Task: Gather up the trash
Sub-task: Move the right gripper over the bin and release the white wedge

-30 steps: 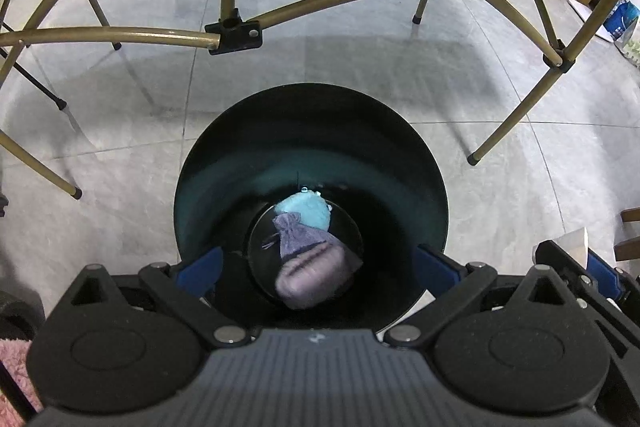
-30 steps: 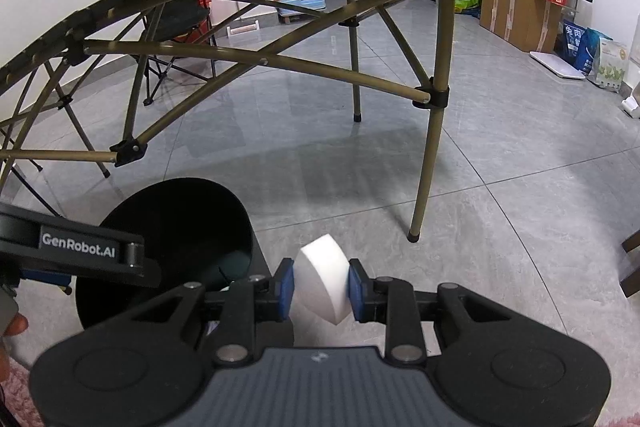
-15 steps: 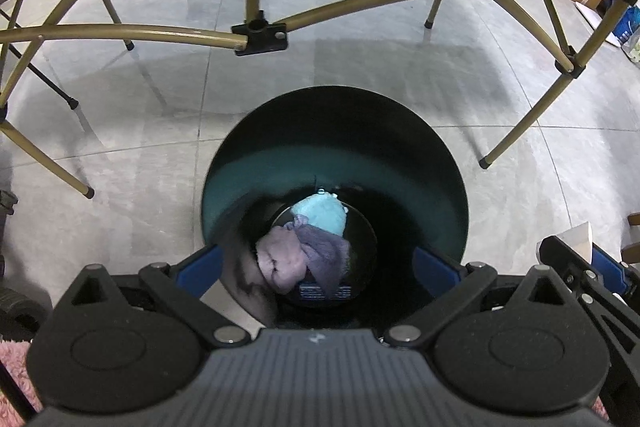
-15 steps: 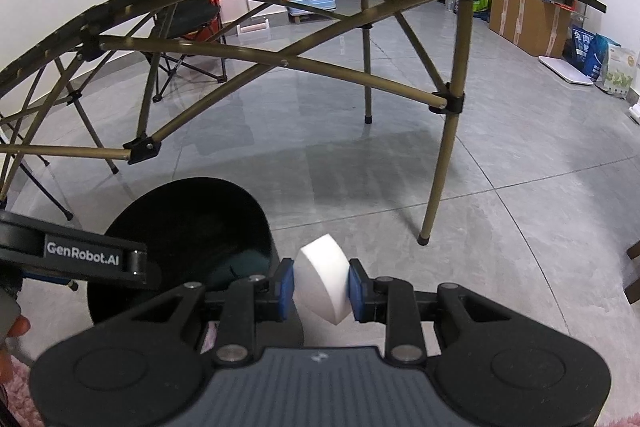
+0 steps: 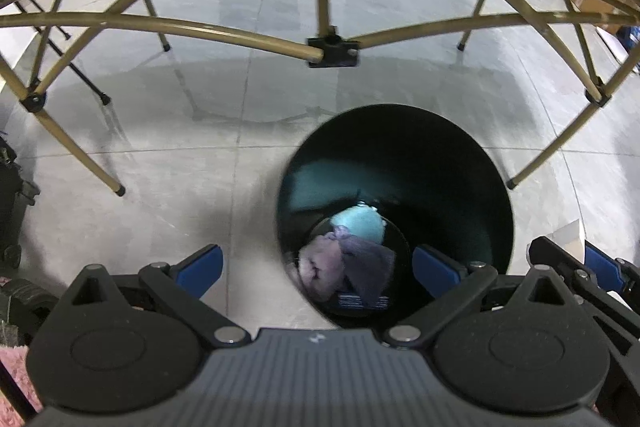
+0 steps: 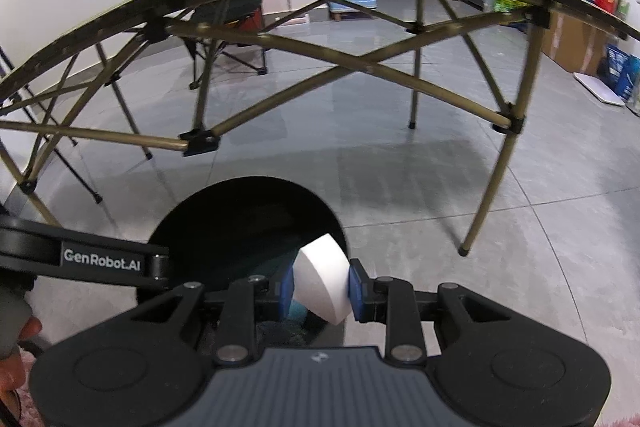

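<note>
Right gripper [image 6: 321, 287] grasps a white foam wedge [image 6: 322, 281] over the black bin's [image 6: 240, 227] 4 o'clock rim; left gripper [image 5: 316, 267] empty, spread. Next: release inside.

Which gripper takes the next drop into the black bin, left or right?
Right. The right gripper is shut on a white foam piece at the black bin's rim. The left gripper is open and empty, with nothing to drop.
</note>
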